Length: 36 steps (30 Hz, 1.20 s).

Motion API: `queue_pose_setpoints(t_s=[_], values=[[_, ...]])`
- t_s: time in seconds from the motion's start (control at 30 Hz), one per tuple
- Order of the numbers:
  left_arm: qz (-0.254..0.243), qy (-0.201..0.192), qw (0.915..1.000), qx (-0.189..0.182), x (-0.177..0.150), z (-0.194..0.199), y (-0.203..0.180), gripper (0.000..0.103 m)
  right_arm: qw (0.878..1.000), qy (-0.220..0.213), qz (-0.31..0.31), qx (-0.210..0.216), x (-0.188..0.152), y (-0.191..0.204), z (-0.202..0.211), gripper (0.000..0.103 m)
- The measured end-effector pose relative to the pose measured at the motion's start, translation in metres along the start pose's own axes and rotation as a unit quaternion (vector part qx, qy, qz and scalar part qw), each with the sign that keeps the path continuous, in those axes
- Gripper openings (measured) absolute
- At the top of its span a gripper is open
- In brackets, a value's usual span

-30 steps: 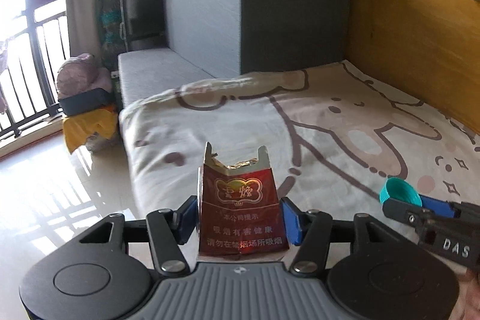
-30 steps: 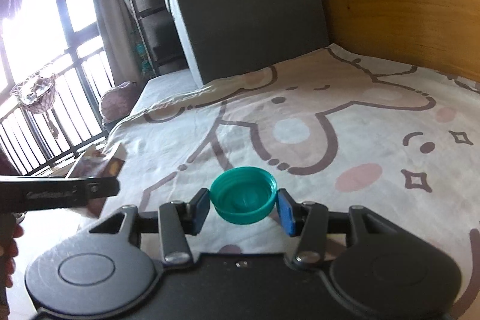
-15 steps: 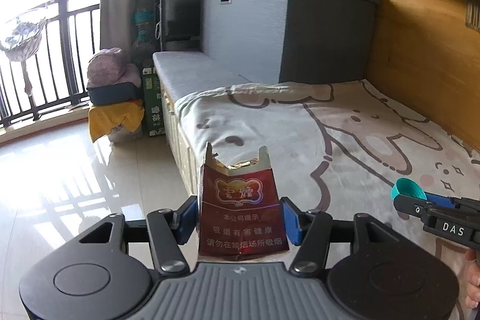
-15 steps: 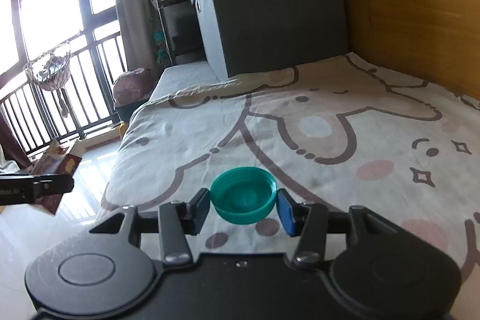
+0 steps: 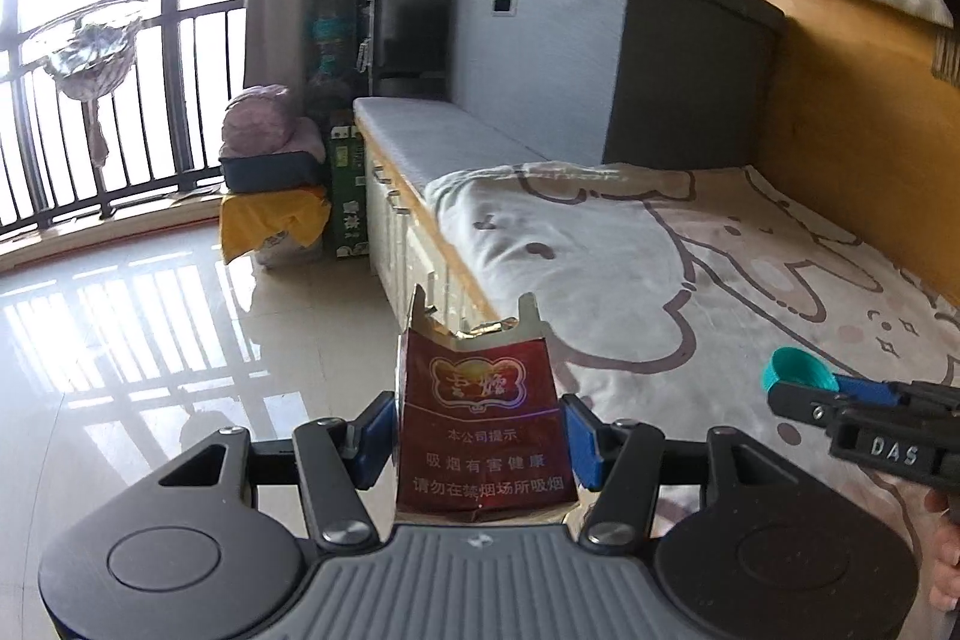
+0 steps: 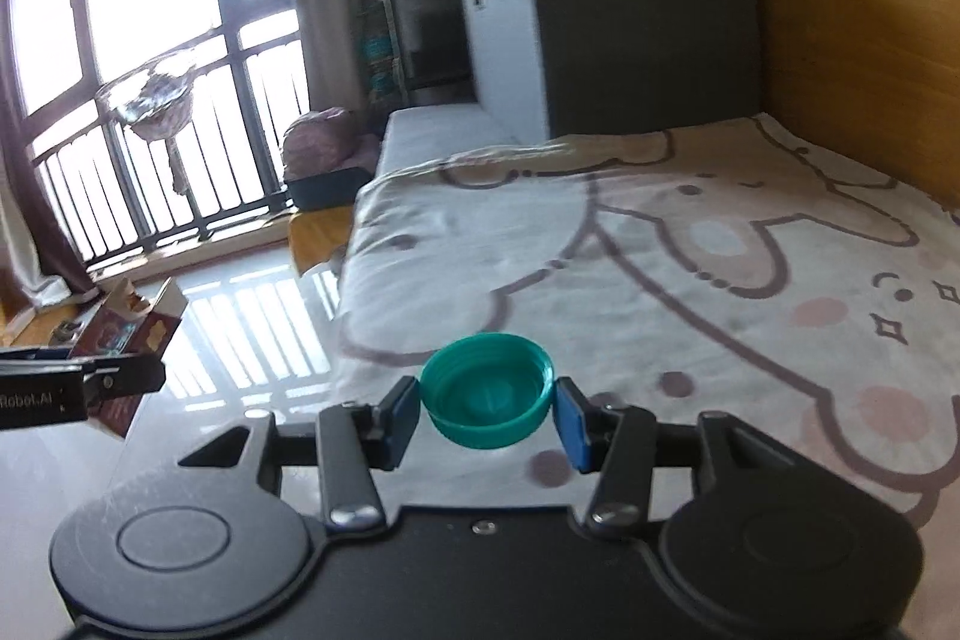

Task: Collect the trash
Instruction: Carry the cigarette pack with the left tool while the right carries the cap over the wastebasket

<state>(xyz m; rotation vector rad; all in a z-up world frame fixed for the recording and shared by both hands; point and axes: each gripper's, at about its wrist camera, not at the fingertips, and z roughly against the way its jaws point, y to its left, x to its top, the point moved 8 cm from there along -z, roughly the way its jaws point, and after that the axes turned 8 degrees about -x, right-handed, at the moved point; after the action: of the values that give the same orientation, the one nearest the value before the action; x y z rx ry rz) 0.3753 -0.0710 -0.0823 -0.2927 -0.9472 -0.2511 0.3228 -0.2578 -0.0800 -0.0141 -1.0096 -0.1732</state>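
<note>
Bedroom surroundings fill both fisheye views: a glossy tiled floor is seen at the left of each frame, lit by a tall window with dark railings in the upper left, and a bed covered by a pale sheet printed with a cartoon outline is spread across the right half. A grey storage box is placed at the head of the bed in the upper centre, with a wooden wall panel to its right. In the left wrist view, the left hand-held gripper is shown at the lower centre, its blue pads pinching the two side edges of a torn-open red cigarette pack, which is held upright over the edge where floor and bed meet. At the right edge of that frame, the right hand-held gripper is seen from the side with a teal bottle cap at its tip. In the right wrist view, the right hand-held gripper is shown at the lower centre, closed on the same cap, which is held with its hollow side up above the sheet. The cigarette pack is visible at the left edge, clamped in the left hand-held gripper.
</note>
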Motion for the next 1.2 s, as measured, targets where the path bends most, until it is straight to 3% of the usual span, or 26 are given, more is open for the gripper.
queue_pose_setpoints(t_s=[0.7, 1.2], values=[[0.062, 0.016, 0.997, 0.043, -0.038, 0.071, 0.09, 0.058, 0.996, 0.044, 0.058, 0.049, -0.024, 0.13, 0.031, 0.049], [0.102, 0.049, 0.9918, 0.06, -0.089, 0.061, 0.147, 0.058, 0.99, 0.098, 0.076, 0.07, -0.082, 0.193, -0.001, 0.049]])
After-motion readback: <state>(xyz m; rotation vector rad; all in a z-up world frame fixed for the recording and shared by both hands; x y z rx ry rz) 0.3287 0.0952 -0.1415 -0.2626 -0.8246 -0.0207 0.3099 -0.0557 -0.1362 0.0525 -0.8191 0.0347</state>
